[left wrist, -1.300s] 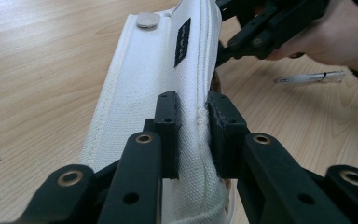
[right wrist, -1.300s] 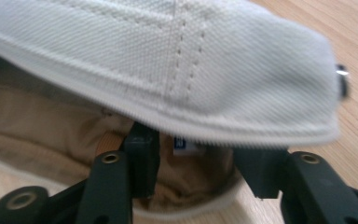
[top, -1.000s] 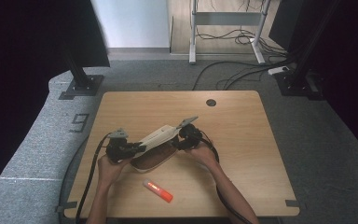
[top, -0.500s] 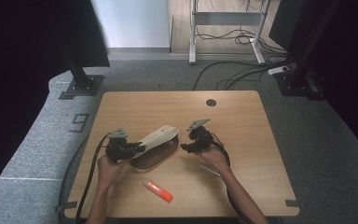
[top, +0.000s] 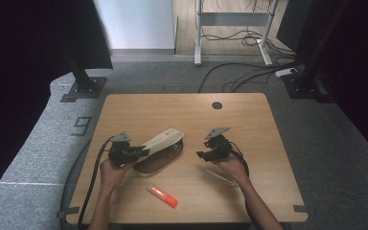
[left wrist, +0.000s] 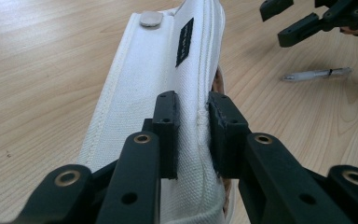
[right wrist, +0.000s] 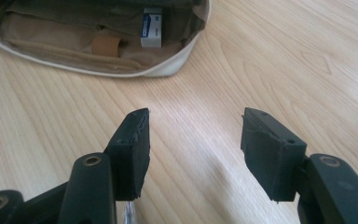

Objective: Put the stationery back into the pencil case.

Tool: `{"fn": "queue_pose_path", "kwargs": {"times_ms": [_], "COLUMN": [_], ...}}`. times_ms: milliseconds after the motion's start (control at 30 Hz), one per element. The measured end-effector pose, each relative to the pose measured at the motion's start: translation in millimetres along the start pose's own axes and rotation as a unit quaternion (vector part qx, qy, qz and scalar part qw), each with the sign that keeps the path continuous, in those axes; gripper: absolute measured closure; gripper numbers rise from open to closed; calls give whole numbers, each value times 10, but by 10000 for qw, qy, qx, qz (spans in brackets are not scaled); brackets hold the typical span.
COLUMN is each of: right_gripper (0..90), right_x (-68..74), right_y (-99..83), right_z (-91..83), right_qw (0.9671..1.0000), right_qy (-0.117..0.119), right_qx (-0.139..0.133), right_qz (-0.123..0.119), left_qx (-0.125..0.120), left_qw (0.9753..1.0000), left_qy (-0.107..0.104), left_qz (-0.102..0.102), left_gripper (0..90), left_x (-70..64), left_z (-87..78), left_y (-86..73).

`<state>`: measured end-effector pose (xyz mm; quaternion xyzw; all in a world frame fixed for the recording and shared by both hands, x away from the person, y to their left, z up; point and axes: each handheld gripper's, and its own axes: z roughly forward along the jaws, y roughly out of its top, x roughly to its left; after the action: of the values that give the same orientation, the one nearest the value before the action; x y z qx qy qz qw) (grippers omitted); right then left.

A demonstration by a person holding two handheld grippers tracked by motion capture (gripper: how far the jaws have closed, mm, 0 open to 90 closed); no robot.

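Gripping the white flap (left wrist: 168, 60) of the pencil case (top: 160, 152), our left gripper (left wrist: 193, 135) had its two black jaws pressed together on the canvas, pinching a fold of it near the stitched edge. In the high view that gripper (top: 141, 152) sat at the left end of the case and held the flap lifted, tilted up and away from the brown body, which rested on the wooden table (top: 249, 120) a little left of centre. From the right gripper view we could see into the open case (right wrist: 98, 42): a tan lining, a small brown loop (right wrist: 106, 45) and a white and blue eraser (right wrist: 151, 28) lying inside near the rim.

Our right gripper (right wrist: 193, 140) stood with its jaws wide apart and nothing between them, hanging over bare wood just beside the case. In the high view it (top: 202, 154) was to the right of the case and not touching it. A clear pen (top: 220, 175) lay on the table by our right hand (top: 232, 165), and an orange and red marker (top: 163, 195) lay nearer the front edge, well apart from both grippers.
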<state>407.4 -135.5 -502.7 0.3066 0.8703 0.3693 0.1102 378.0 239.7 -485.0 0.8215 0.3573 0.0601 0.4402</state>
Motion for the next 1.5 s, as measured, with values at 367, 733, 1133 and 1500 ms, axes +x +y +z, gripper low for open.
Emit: {"fn": "queue_pose_path", "kwargs": {"times_ms": [367, 733, 1133, 1500], "right_gripper": [452, 510, 595, 659], "right_x": [-29, -6, 59, 160], "right_y": [-249, -530, -795, -926], "right_z": [-215, -462, -533, -505], "right_qw": [9999, 9997, 9993, 9991], "right_qy": [-14, -42, 92, 232], "right_qx": [-30, -99, 98, 191], "right_qz": [127, 233, 352, 298], "left_qx": [-20, -33, -17, -2], "left_qw": [10000, 10000, 10000, 10000], "left_qy": [3, 9, 5, 7], "left_qz": [-30, -52, -43, -27], "left_gripper": [739, 738, 735, 732], "left_x": [14, 17, 12, 4], "left_z": [-12, -19, -16, -14], "left_y": [-9, -15, -16, -17]}}
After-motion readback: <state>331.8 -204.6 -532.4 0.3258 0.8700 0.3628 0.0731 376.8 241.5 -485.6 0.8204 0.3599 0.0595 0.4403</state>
